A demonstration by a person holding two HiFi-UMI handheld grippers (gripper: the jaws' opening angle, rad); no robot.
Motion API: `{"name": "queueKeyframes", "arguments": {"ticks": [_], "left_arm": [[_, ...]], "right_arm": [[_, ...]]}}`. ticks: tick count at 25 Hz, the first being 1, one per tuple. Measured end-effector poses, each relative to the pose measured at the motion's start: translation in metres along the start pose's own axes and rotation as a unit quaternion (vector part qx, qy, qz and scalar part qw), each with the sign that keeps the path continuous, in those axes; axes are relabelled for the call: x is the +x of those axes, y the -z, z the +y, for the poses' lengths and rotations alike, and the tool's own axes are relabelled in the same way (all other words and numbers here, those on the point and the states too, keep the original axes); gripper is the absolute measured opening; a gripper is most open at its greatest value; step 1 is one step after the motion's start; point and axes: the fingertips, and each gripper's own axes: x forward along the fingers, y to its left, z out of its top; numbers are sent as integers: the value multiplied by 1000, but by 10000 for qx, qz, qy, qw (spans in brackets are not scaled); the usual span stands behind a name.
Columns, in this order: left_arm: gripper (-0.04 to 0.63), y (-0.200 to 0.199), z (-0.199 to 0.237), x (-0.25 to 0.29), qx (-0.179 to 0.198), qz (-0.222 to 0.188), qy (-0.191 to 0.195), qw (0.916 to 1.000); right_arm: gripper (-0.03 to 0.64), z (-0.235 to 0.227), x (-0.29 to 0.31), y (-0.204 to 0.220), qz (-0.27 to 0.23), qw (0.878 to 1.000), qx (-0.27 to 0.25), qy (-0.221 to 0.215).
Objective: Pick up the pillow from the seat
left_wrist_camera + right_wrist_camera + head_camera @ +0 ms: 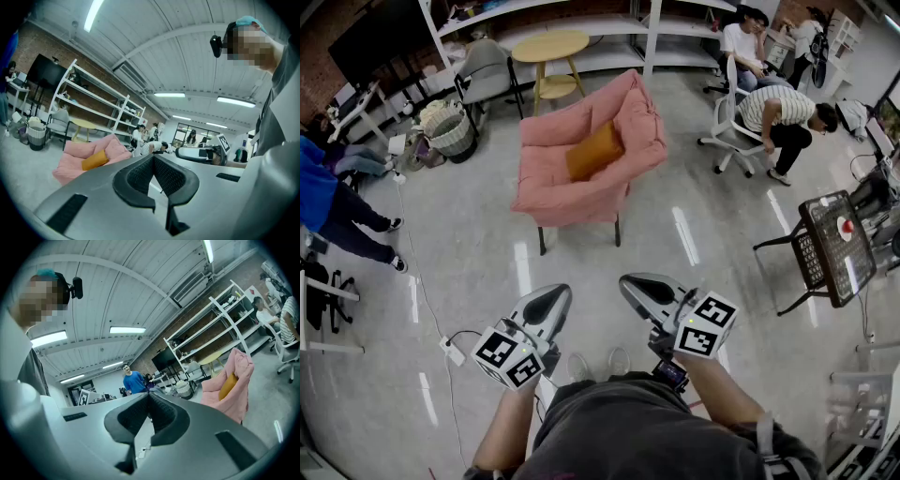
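Observation:
An orange pillow [594, 151] leans on the seat of a pink armchair [551, 192] across the floor, well ahead of both grippers. It also shows as the pillow [94, 160] in the left gripper view and the pillow [227, 385] in the right gripper view. My left gripper [555, 296] is held low near the person's body, shut and empty. My right gripper [628, 282] is beside it, also shut with nothing between its jaws. The left gripper's jaw tips [153, 156] and the right gripper's jaw tips [149, 394] meet at a point.
A round wooden table [550, 47] and white shelving [656, 23] stand behind the armchair. A woven basket [450, 131] sits at left, people on office chairs [773, 112] at right, a black wire table [836, 246] at far right. A power strip [450, 351] lies on the floor.

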Motion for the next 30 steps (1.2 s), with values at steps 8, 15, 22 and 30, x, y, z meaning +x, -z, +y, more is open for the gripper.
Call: {"name": "queueKeyframes", "arguments": {"ticks": [8,15,22,30], "left_arm": [[9,-1,1,6,-16,-16,-24,10000],[9,0,-3,7,-9,6,-26,10000],[9,8,-7,11,-37,42,-113,9999],[9,14,-18,34,-38,91,-134,9999]], "right_arm": [[14,-4,0,1,10,10000,-9,-30],[14,-5,-2,2,19,10000,59,-64],[14,-10,-9,4,22,9999,108,-83],[15,-32,-30,2,57,9999,147,-36]]}}
